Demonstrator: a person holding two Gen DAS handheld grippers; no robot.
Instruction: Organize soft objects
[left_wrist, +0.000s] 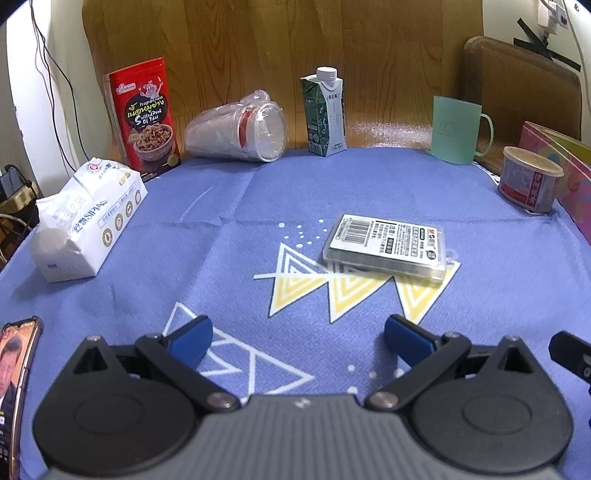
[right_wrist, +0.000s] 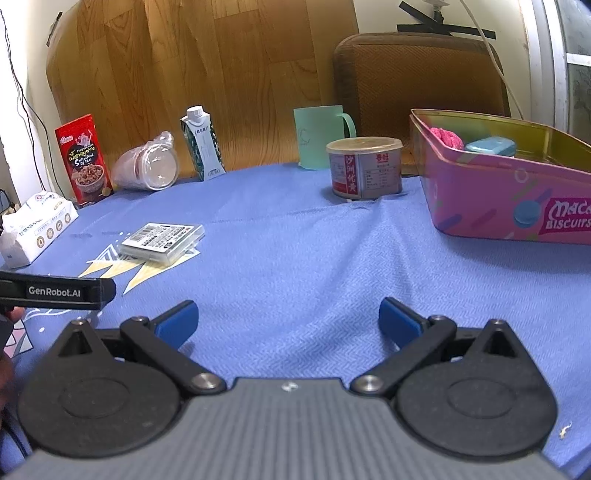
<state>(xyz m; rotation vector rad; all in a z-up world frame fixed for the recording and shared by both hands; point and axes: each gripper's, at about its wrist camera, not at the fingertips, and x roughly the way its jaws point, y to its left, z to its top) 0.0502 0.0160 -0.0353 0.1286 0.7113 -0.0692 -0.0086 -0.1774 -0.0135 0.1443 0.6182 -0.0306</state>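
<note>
Blue patterned tablecloth (left_wrist: 229, 192) over the table, wood panel behind. Along the far edge: red snack pouch (left_wrist: 146, 114), bagged stack of plastic cups (left_wrist: 240, 129) lying on its side, green-white carton (left_wrist: 325, 112), mint mug (left_wrist: 458, 129), tin can (left_wrist: 528, 179).

Left wrist view only: a phone (left_wrist: 16, 387) with lit screen, at the near left of the fingers. Right wrist view only: inside of the pink biscuit tin (right_wrist: 491, 192), far right of the fingers, with a pink soft object (right_wrist: 447, 137) and a teal soft object (right_wrist: 491, 146) lying in it.

Tissue pack (left_wrist: 85, 218) lies far left ahead of the left gripper (left_wrist: 298, 338). Clear flat case (left_wrist: 386, 247) sits ahead, slightly right of its fingers; apart from them.

Left gripper: fingers spread wide, holding nothing, low over the cloth. Right gripper (right_wrist: 289, 321): fingers also wide apart, nothing between them, only bare cloth ahead. Left gripper's body shows at the right view's left edge.
</note>
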